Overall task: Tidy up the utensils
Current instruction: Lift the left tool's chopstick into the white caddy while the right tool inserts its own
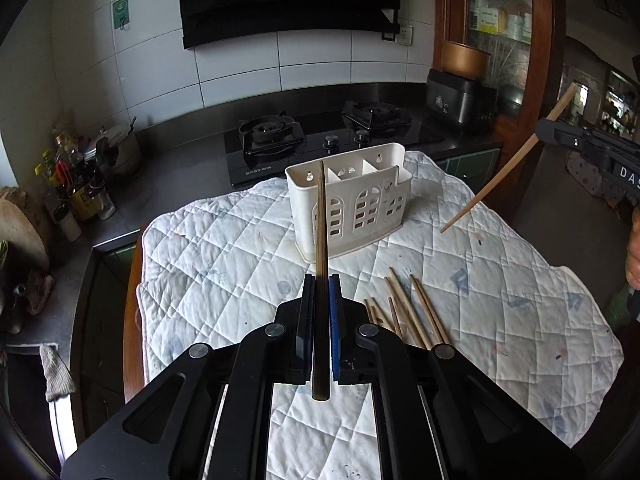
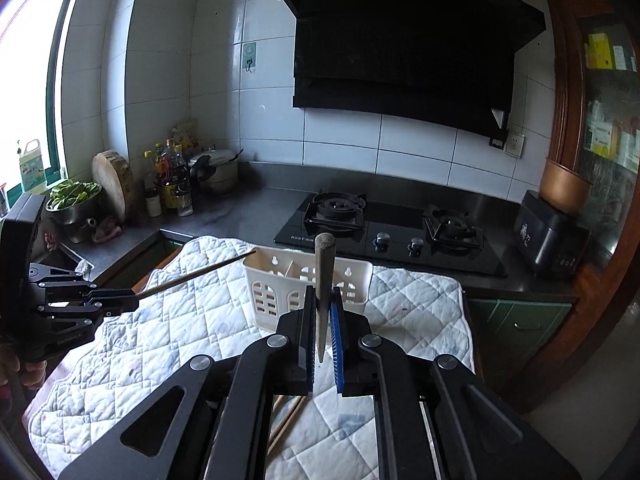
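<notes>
Loose light wooden chopsticks at 5 o'clock: near ends are disappearing behind black left gripper; count is staying unclear.

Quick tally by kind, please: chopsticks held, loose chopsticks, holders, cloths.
Chopsticks held: 2, the left chopstick in the left gripper and the right chopstick in the right gripper
Loose chopsticks: at least 5, pile partly hidden
Utensil holder: 1
Quilted cloth: 1
Total: at least 9

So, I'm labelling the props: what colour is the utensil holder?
White, or off-white, plastic utensil holder with arched cut-outs; clearest in the left wrist view.
</notes>
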A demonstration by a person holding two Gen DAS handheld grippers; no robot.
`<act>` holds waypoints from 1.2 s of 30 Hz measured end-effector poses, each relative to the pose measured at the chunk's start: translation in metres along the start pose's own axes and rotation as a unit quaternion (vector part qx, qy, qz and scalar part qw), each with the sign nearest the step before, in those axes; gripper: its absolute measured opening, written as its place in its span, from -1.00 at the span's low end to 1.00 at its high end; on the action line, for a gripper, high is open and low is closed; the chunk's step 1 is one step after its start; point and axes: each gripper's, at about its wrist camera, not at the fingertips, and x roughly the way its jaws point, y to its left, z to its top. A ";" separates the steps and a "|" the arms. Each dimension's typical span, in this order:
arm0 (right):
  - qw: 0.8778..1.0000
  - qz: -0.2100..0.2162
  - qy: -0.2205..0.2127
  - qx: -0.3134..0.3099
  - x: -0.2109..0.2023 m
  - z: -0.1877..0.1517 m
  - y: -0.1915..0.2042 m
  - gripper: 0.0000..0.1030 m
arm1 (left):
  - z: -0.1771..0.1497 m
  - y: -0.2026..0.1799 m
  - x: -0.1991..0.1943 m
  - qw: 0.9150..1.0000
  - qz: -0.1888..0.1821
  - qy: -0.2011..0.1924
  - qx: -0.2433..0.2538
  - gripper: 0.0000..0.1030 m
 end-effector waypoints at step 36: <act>1.000 -0.005 0.008 0.028 0.147 0.090 -0.041 -0.87 | 0.138 -0.024 0.099 0.976 0.028 0.179 0.120 -0.88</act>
